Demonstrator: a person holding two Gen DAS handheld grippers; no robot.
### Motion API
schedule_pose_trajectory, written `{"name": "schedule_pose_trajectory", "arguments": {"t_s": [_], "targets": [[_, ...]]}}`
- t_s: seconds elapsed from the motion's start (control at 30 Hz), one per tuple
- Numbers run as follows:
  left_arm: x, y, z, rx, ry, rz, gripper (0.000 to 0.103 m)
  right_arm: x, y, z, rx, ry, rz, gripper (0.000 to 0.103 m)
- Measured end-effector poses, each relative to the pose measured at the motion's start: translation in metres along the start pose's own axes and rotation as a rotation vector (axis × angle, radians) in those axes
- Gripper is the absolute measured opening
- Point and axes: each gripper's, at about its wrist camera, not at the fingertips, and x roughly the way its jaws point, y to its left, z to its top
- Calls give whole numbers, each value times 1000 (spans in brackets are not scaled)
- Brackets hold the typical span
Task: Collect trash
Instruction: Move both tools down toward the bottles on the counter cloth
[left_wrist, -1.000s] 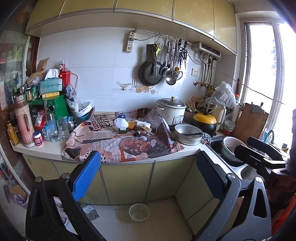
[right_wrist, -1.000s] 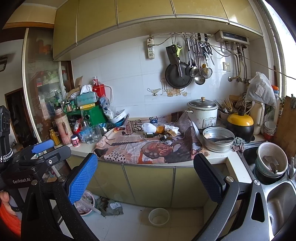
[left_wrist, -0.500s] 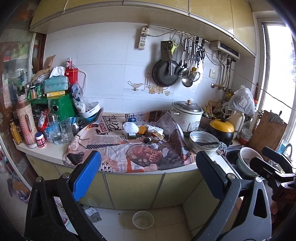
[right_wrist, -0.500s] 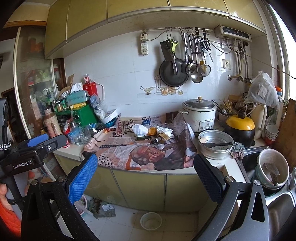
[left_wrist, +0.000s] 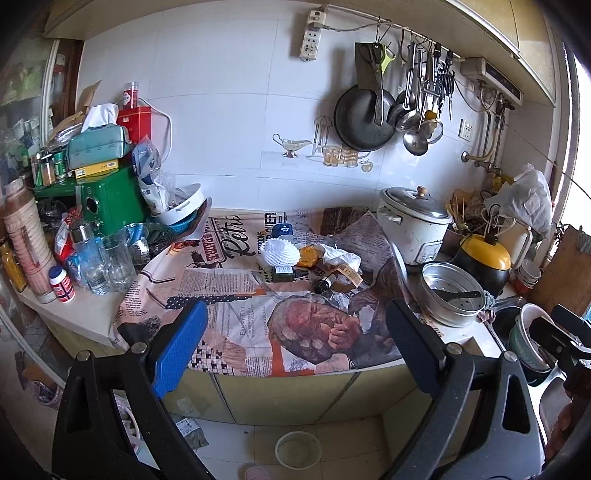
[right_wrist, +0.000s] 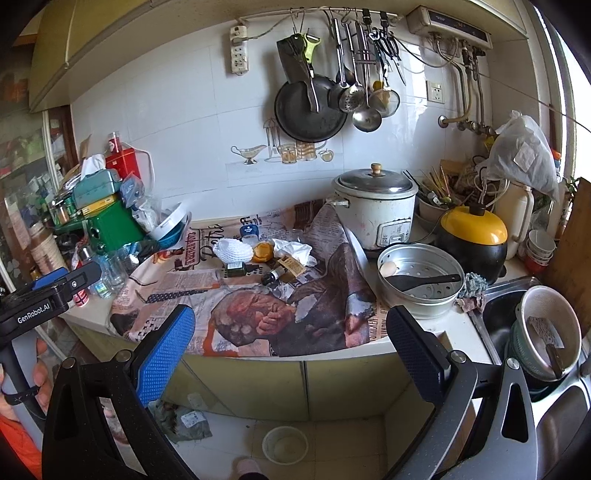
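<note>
Both tools held out from the counter edge, nothing gripped. Left gripper: jaws spread wide, empty. Right gripper: jaws likewise wide apart, empty. The hand on the left tool's handle shows at the lower left of the right wrist view.

Trash sits in one cluster on the newspaper-print cloth, straight ahead of and beyond both grippers, well apart from the fingertips. Contents as far as I can tell:
- white foam fruit net, far-left of the cluster
- orange peel or wrapper, just beside the net
- crumpled white tissue, right of the orange piece
- small green bottle lying on its side, nearer the grippers
- small dark dropper bottle, also on its side
- tan printed wrapper, touching the tissue

Blue-lidded jar stands behind the cluster; trash or not, cannot tell.

Right of the grippers: rice cooker, steamer pan with a spoon and an egg in it. Not task items, by my reading.

Below the grippers, on the floor: a small white bowl and crumpled wrappers. No obvious bin in view.

Progress: judged at the start. No item is collected; the whole cluster is untouched. Everything remains: reach, pick each piece, find a receptacle. Floor litter probably counts too.
</note>
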Motion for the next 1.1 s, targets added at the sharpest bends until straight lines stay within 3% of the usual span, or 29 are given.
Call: {"name": "schedule_pose_trajectory", "arguments": {"t_s": [0.17, 0.4, 0.73, 1.1], "targets": [[69, 28, 29, 15, 71, -27, 98, 56, 14, 26, 46, 39, -31, 100], [155, 69, 54, 41, 144, -40, 98, 145, 36, 43, 88, 135, -44, 89], [252, 103, 48, 37, 271, -32, 89, 275, 48, 34, 169, 329, -22, 57], [344, 110, 31, -2, 401, -15, 81, 413, 53, 18, 198, 506, -2, 37]]}}
